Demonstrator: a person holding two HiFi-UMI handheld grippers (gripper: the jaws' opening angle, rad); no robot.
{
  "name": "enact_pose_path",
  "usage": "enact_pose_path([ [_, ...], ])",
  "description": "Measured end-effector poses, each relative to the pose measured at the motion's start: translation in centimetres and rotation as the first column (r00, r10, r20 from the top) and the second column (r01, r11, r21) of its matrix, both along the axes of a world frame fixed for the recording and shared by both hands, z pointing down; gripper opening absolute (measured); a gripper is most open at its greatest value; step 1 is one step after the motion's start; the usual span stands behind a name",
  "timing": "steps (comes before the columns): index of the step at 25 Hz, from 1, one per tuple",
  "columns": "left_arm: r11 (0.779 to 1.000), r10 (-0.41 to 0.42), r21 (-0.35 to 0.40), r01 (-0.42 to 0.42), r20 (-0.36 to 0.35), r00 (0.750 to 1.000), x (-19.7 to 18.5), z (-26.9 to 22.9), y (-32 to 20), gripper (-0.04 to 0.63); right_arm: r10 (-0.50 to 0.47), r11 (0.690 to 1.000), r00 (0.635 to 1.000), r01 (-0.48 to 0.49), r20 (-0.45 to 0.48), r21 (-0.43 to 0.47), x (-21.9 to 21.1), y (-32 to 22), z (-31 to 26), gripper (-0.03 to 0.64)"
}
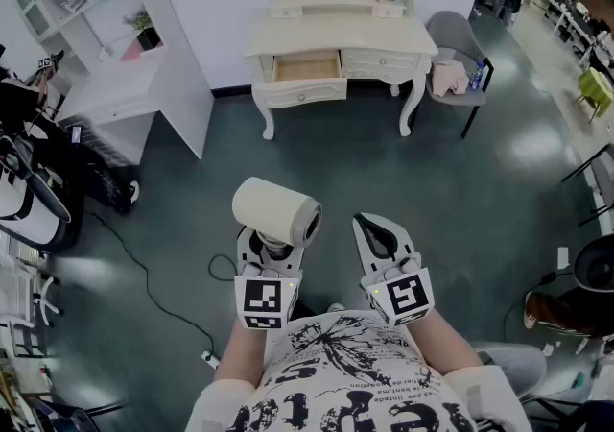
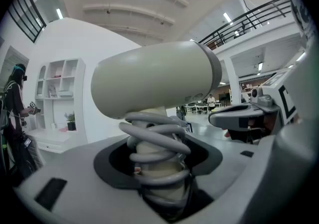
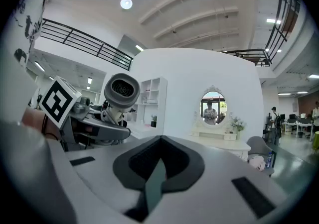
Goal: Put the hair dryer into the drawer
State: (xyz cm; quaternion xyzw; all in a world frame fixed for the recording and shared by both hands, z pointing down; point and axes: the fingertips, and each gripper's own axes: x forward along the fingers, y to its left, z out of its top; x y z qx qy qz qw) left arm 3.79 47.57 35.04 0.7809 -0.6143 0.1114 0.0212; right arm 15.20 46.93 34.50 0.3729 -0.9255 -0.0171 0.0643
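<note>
Dryer (image 1: 276,211): held upright by its handle in the left gripper (image 1: 272,250), barrel lying crosswise above the jaws, close in front of the person's chest.
Cord (image 2: 154,138): wound in coils around the handle; judged to be kept there so that nothing trails during the carry.
Left gripper: jaws stand wide but clamp the coiled handle from 2 sides; the spread is taken up by handle plus cord.
Right gripper (image 1: 376,236): jaws closed together with nothing between them; it rides level just beside the left one, apparently kept free for the drawer.
Drawer (image 1: 307,66): the left 1 of the vanity (image 1: 336,36), already pulled out, its inside bare as far as can be seen.
Separation: dryer and drawer are well apart, with open floor (image 1: 384,180) between them.
Stage (judgement): carrying; the approach and the lowering into the drawer remain.
</note>
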Motion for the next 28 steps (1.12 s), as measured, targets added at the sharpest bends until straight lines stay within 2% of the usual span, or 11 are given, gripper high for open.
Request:
enact_pose_path([
  [8,1.0,0.006,-0.018,-0.007,-0.009,1.0,0.6,0.6,0.4,0.264,0.04,0.999,0.999,-0.039,0.026,-0.037,1.0,0.1,1.0,0.017],
  [19,0.996,0.008,-0.086,-0.01,-0.028,1.0,0.1,2.0,-0.6,0.264,0.028,0.996,0.999,-0.025,0.027,-0.081,0.1,-0.7,1.9,0.017],
  [28,0.992,0.03,-0.123,-0.035,-0.042,0.999,-3.5,3.7,-6.8,0.262,0.042,0.994,0.999,-0.042,-0.001,-0.102,-3.8,-6.5,3.3,0.017],
])
